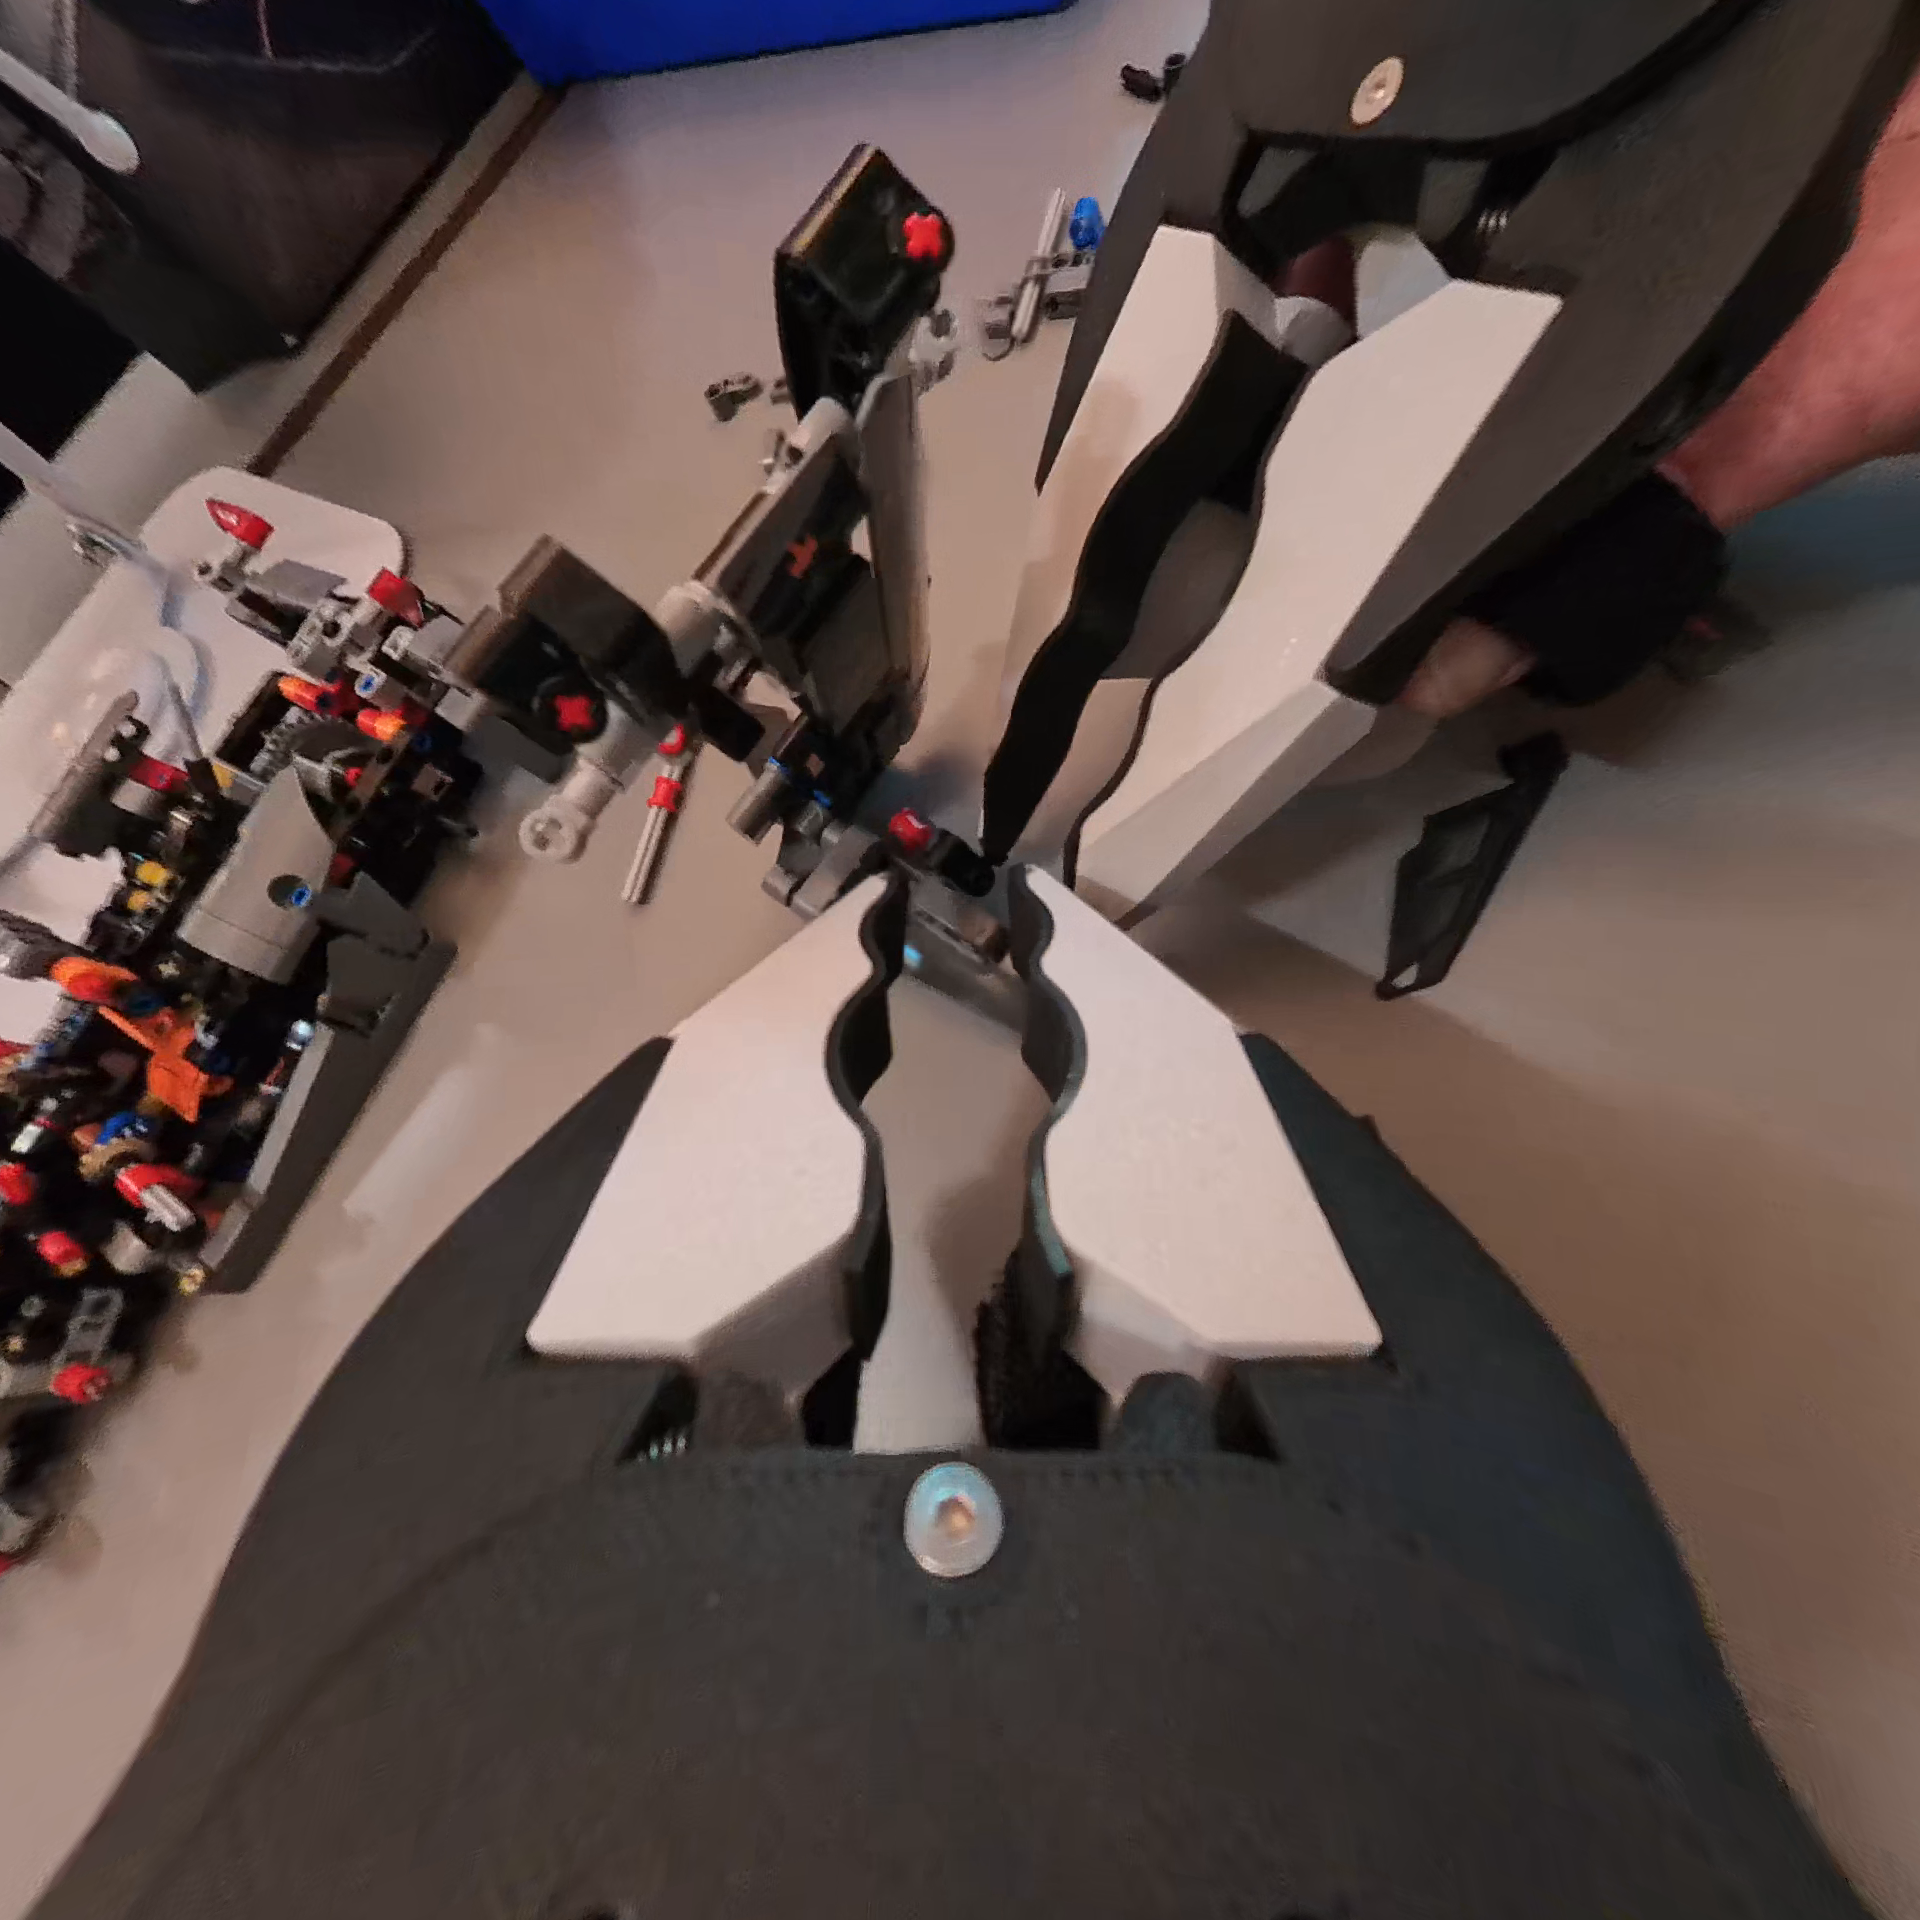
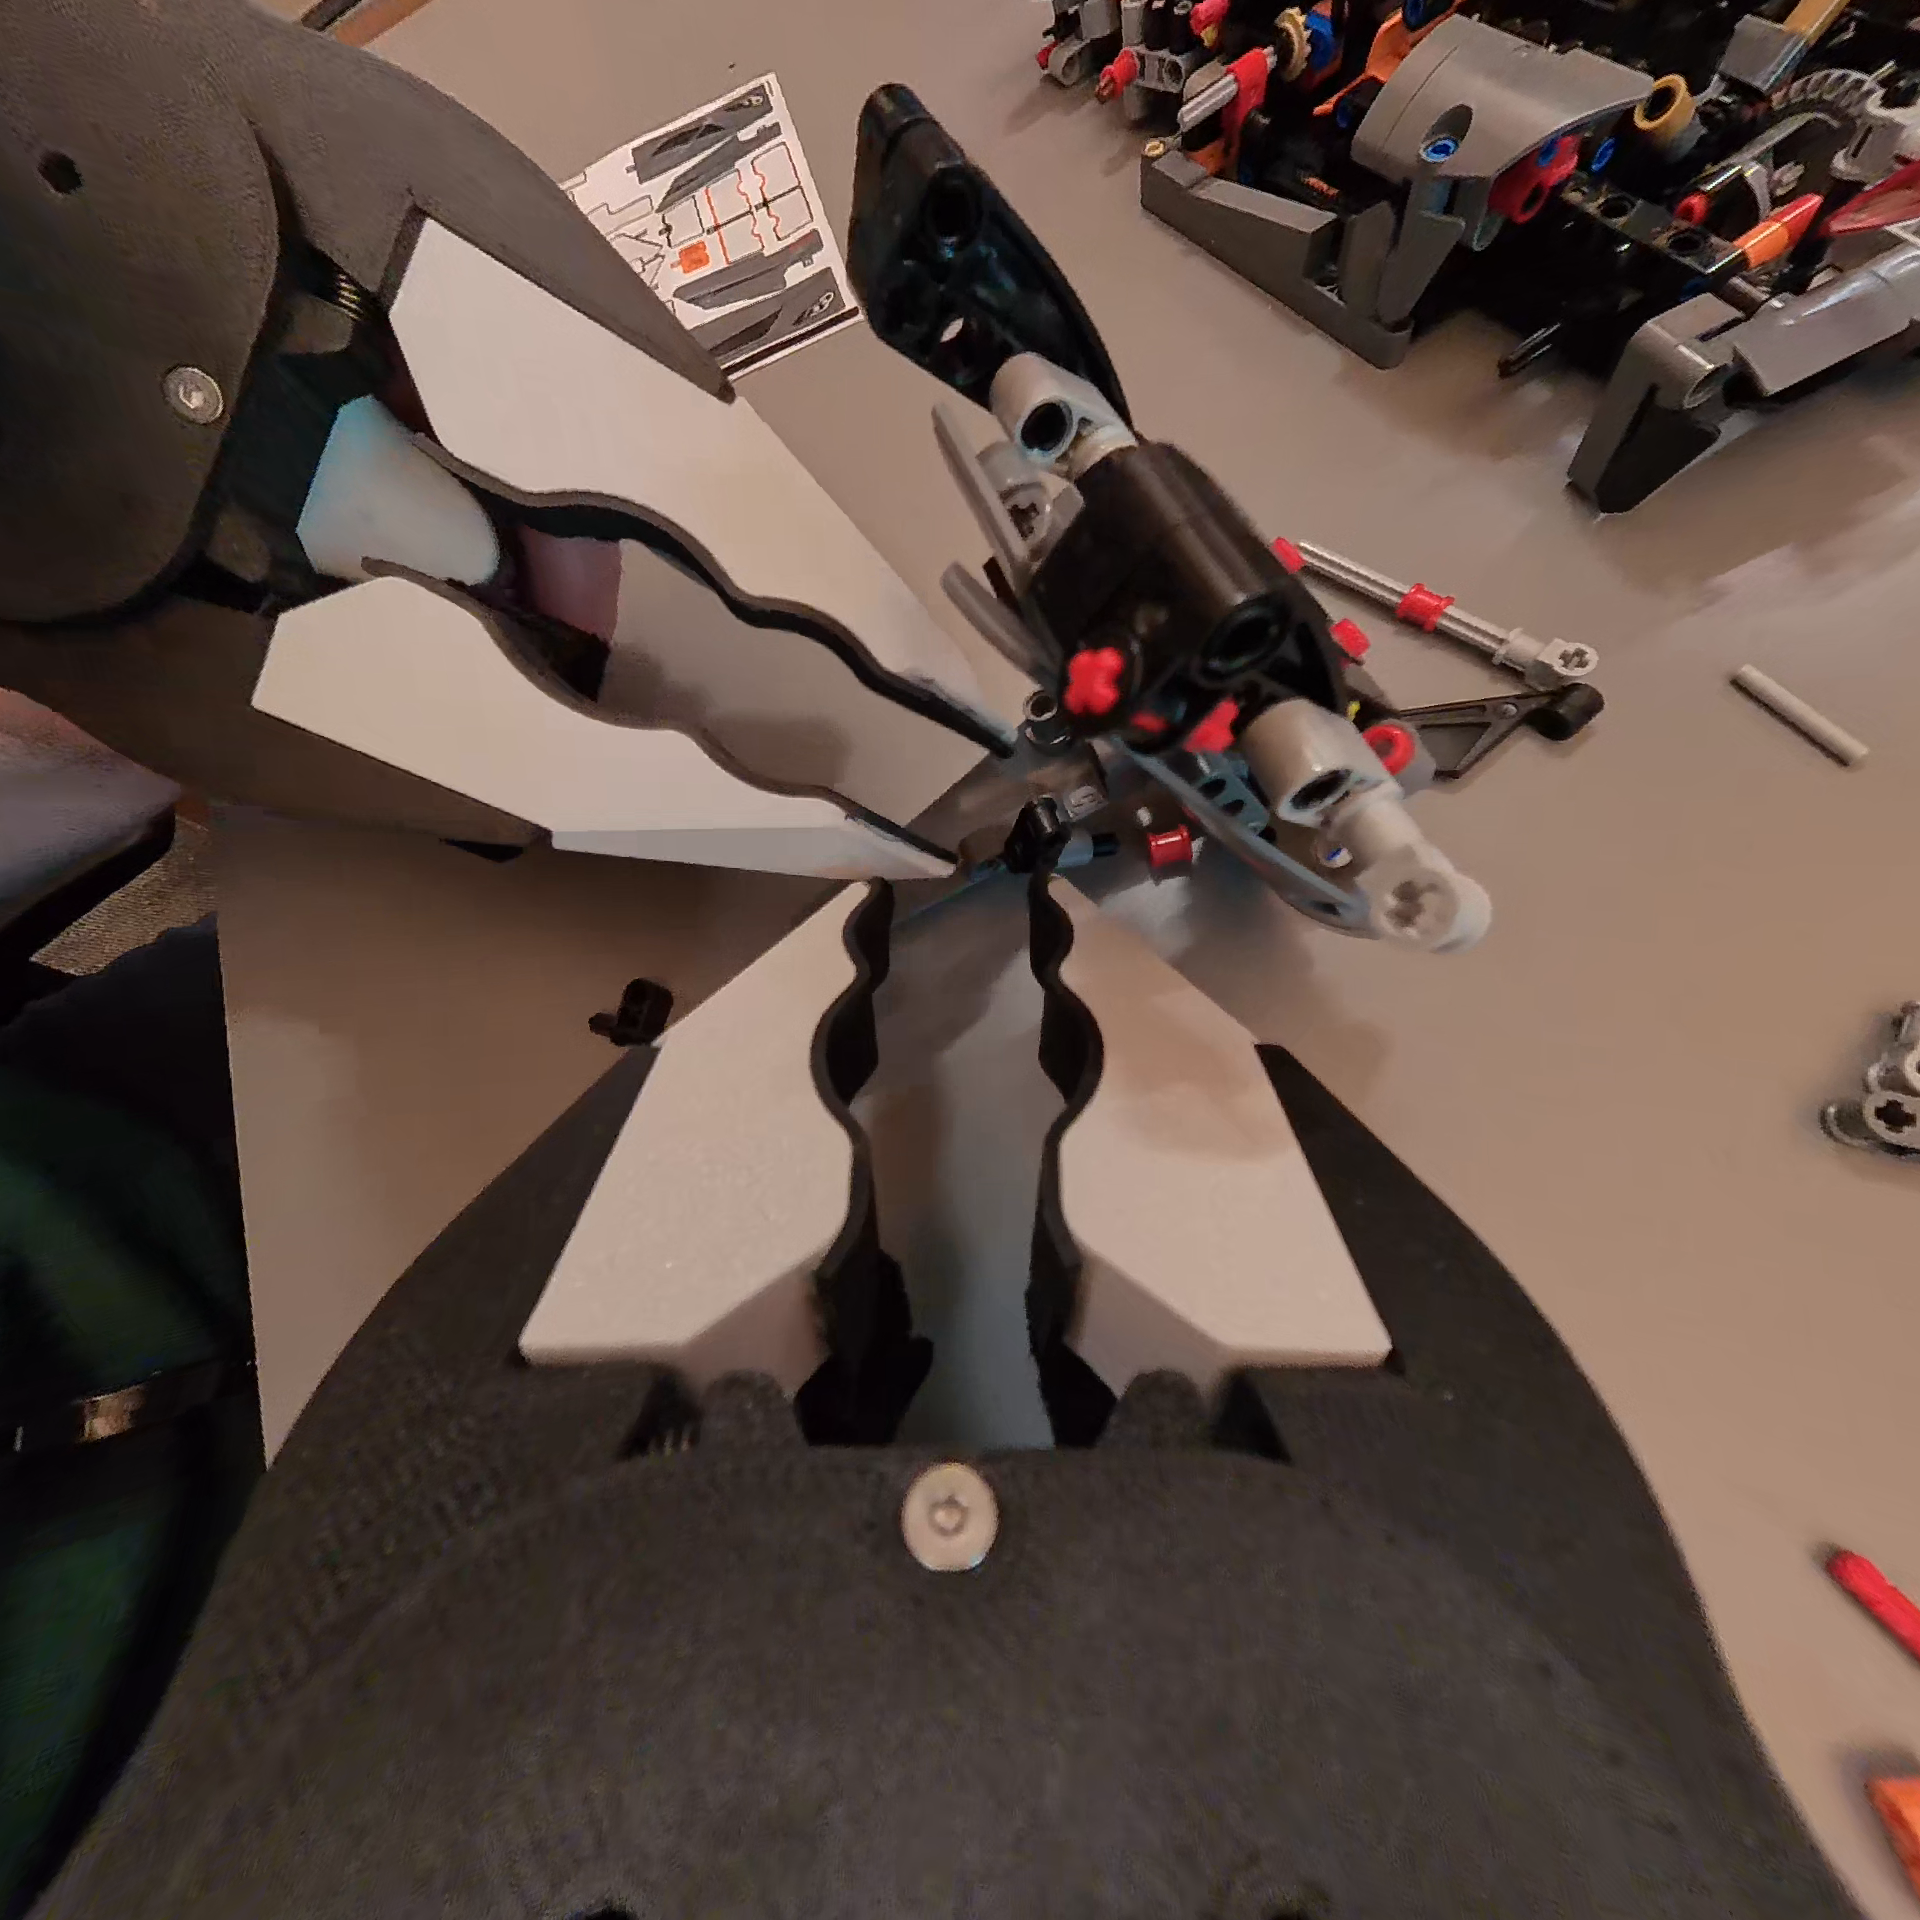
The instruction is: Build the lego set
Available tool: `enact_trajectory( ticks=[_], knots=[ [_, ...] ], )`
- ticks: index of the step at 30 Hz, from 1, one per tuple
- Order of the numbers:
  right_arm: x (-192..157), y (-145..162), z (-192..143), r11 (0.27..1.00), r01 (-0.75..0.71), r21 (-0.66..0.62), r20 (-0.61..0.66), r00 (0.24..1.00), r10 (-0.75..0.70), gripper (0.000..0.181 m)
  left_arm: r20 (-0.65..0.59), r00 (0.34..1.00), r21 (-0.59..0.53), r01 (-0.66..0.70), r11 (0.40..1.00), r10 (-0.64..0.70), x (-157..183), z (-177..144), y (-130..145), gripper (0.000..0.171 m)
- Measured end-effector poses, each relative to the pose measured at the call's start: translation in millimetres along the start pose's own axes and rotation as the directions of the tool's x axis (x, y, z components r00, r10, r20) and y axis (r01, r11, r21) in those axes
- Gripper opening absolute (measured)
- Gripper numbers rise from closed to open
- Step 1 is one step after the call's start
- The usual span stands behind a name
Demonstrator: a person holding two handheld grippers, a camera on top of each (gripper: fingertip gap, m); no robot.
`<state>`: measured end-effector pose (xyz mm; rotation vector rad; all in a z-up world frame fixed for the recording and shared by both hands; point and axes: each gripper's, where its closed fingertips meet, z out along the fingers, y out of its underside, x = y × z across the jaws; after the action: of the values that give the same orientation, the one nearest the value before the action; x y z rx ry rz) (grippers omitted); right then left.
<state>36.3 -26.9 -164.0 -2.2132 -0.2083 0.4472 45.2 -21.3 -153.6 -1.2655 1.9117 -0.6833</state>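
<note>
While the left gripper (image 1: pixel 951 899) grips the grey lower end of the black-and-grey Technic sub-assembly (image 1: pixel 821 582), its jaws stand narrowly parted around that part. From 1 o'clock, the right gripper (image 1: pixel 1023 847) has its tips nearly closed on a small black connector (image 1: pixel 961 857) at the same end. At 9 o'clock, the main lego model (image 1: pixel 208 883) rests on the grey table (image 1: pixel 1558 1247).

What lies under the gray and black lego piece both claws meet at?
Bare gray table shows around the lego piece; its underside near the claw tips is hidden.
</note>
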Motion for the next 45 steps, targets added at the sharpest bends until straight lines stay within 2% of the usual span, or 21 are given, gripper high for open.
enact_trajectory(
  ticks=[6, 10, 12, 17, 45],
  knots=[
    [1.3, 0.7, 0.8, 1.000, -0.009, -0.010, 0.009, 1.000, 0.009, 0.023, 0.050, 0.981, -0.001, -0.186, 0.982, 0.186, -2.9, 2.3, -3.3, 0.019],
    [2.3, 1.6, 1.0, 1.000, -0.003, -0.017, 0.009, 1.000, 0.003, 0.022, 0.064, 0.933, -0.009, -0.353, 0.936, 0.353, -1.1, 4.1, -5.9, 0.015],
    [2.3, 1.9, 1.5, 1.000, 0.005, -0.021, 0.011, 1.000, -0.005, 0.022, 0.054, 0.921, -0.009, -0.386, 0.923, 0.385, -1.5, 4.6, -6.3, 0.015],
    [0.5, 1.8, 1.0, 1.000, 0.010, -0.019, 0.026, 1.000, -0.010, 0.022, 0.039, 0.905, -0.012, -0.423, 0.906, 0.423, -2.3, 4.8, -6.0, 0.020],
    [1.6, 7.9, -20.3, 1.000, 0.011, 0.026, 0.035, 0.999, -0.012, 0.026, 0.044, 0.901, -0.027, -0.430, 0.902, 0.431, 2.7, -0.3, -0.9, 0.035]
  ],
)
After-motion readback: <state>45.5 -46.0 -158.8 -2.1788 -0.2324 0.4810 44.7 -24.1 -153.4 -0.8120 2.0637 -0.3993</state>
